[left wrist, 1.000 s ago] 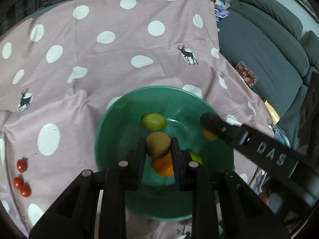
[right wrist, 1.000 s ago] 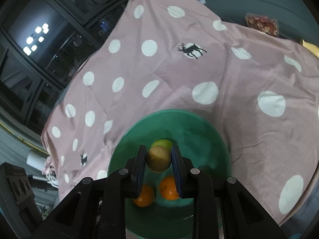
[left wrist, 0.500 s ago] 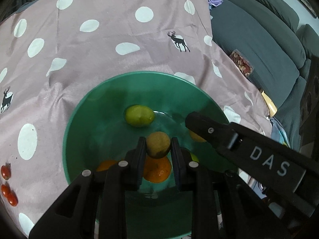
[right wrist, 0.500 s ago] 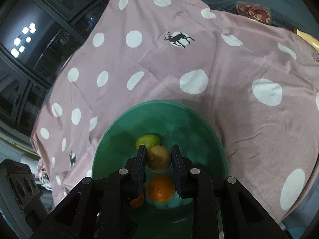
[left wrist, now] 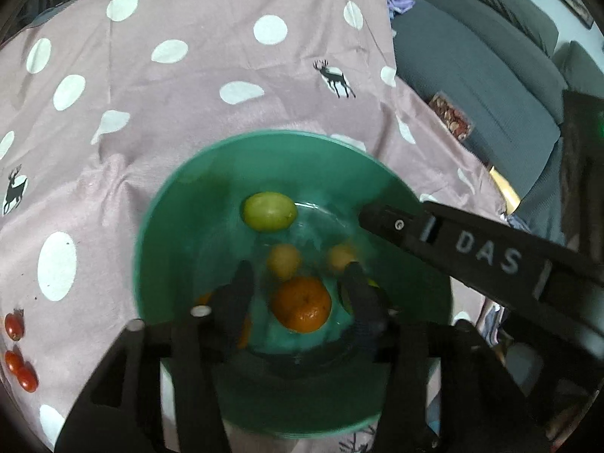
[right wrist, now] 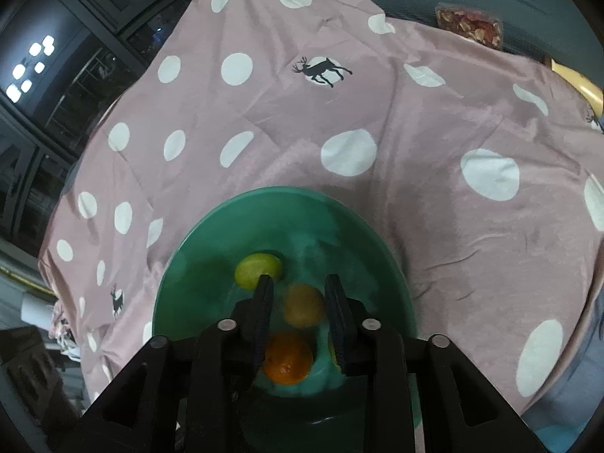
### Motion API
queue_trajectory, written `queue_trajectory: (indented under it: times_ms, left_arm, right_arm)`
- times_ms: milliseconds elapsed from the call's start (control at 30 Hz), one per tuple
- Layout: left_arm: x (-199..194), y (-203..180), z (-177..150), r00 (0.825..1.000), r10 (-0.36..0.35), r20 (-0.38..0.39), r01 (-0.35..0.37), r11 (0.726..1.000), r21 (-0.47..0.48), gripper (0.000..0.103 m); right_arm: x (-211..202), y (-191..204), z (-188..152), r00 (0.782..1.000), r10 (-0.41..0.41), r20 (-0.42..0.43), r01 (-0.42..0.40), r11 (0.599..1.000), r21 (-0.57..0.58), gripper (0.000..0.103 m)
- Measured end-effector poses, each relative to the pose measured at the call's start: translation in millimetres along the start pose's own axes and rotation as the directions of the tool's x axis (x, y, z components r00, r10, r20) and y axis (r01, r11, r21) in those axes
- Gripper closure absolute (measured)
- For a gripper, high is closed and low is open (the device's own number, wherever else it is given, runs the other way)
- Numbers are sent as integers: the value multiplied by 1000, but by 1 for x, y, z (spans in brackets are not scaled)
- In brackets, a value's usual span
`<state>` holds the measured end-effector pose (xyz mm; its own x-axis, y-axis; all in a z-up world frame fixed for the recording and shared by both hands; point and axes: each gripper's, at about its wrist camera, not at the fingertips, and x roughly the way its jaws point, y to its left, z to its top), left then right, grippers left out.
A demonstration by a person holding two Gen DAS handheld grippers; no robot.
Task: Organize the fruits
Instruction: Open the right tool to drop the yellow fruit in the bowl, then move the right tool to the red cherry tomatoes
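Observation:
A green bowl sits on the pink dotted cloth and holds a green lemon, a tangerine and two brown kiwis. My left gripper is open above the bowl, with a kiwi lying loose below it. My right gripper is open too, its jaws apart around a kiwi lying in the bowl, next to the lemon and tangerine. The right gripper's finger crosses the left wrist view.
Three cherry tomatoes lie on the cloth at the left edge. A grey sofa with a snack packet stands beyond the table's right edge. Dark windows lie to the far left.
Both grippers have opened and let go of their kiwis, which now lie in the bowl. Both views look blurred by motion.

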<state>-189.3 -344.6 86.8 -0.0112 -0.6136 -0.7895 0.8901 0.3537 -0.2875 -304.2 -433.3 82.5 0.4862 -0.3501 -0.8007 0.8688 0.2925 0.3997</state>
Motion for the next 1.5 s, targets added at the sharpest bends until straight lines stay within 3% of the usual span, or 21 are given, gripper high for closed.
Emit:
queue_trajectory:
  times_ms: [100,267,367,467,567,633,767,933,1067,1200,1300,1400,1467,1500]
  left_arm:
    - [-20,6,-4,1000,13,26,-13,1000,4,42]
    - [-68,38,-17,994,70,88,-65,996,-60,31]
    - [-104,74,-28,978,165,131,-147,980,-135,28]
    - [-129,112,-42,961,228,160,-199,964,-178,26]
    - [-150,165,-61,938,320,138,-270,918,-291,26]
    - [-160,187,-67,929,343,135,-280,895,-346,26]
    - [-174,226,-84,933,338,123,-251,856,-452,27]
    - [-182,239,-87,936,338,103,-240,821,-518,28]
    - [-193,240,-80,935,345,84,-241,789,-565,38]
    - [-203,234,-73,935,343,92,-246,812,-529,41]
    - [-200,233,-68,936,346,68,-258,804,-536,47]
    - [-193,229,-63,943,329,59,-253,818,-517,48]
    - [-186,228,-63,941,330,69,-252,825,-506,48]
    - [-177,229,-63,942,335,37,-273,825,-495,48]
  right_arm:
    - [-7,6,-1,1000,-5,28,6,1000,-30,57]
    - [-24,21,-4,996,45,75,-39,995,-89,56]
    - [-29,35,-8,992,112,63,-103,986,-133,55]
    - [-31,55,-16,981,192,19,-185,965,-187,55]
    - [-32,81,-29,968,250,-28,-249,935,-254,55]
    - [-32,97,-38,962,267,-53,-271,917,-294,55]
    - [-25,136,-63,948,293,-127,-319,867,-383,55]
    - [-9,182,-106,919,301,-253,-389,786,-481,55]
    - [7,203,-138,896,263,-357,-427,726,-538,55]
    - [24,211,-159,863,226,-453,-467,701,-539,55]
    - [30,210,-163,845,216,-489,-483,701,-525,55]
    - [32,211,-168,825,212,-524,-503,699,-508,55]
    - [33,212,-174,815,195,-545,-511,684,-520,55]
    - [32,213,-180,815,176,-552,-511,668,-541,55]
